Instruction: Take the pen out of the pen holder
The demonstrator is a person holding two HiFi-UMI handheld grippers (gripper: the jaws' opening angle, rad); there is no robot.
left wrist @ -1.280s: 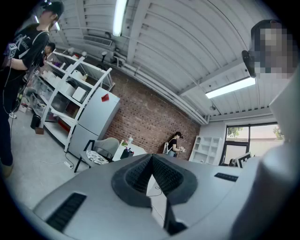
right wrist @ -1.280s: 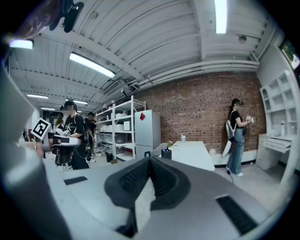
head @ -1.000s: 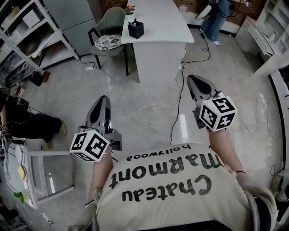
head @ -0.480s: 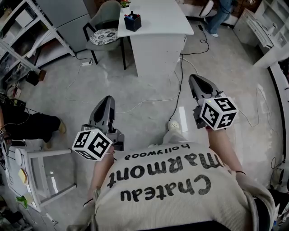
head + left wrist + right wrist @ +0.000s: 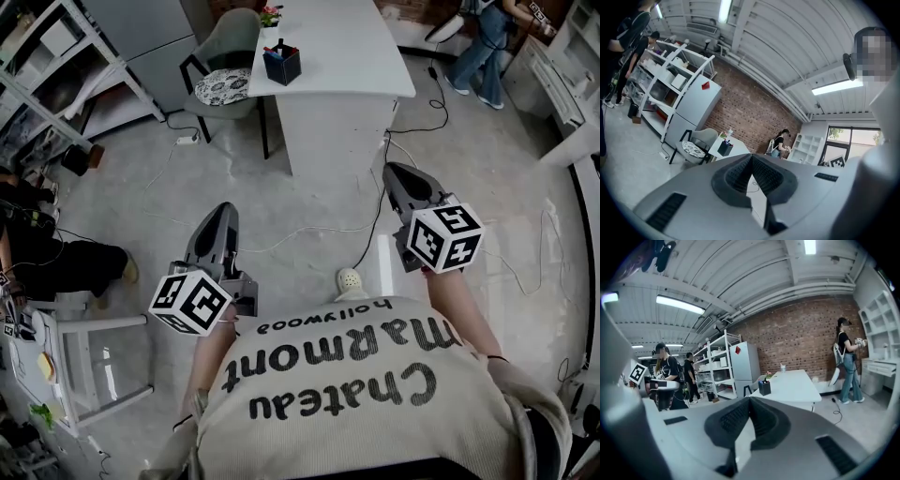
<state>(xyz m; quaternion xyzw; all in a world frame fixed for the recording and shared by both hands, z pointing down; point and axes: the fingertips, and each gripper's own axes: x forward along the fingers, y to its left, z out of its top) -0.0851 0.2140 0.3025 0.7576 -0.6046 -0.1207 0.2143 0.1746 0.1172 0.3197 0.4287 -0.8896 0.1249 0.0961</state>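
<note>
Standing apparently upright: pen (image 5: pixel 279 44) in pen holder (image 5: pixel 283 67).

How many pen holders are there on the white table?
1. The dark square pen holder stands near the left edge of the white rectangular table, on the side of the grey chair with the patterned cushion. No other shows on the tabletop.

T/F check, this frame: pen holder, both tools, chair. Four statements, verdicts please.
1. The pen holder stands on the white table. True.
2. The right tool is shut on a pen. False: it is shut with nothing between its jaws.
3. A chair stands by the table's left side. True.
4. The left tool touches the pen holder. False: it is well short of the table, shut and empty.
</note>
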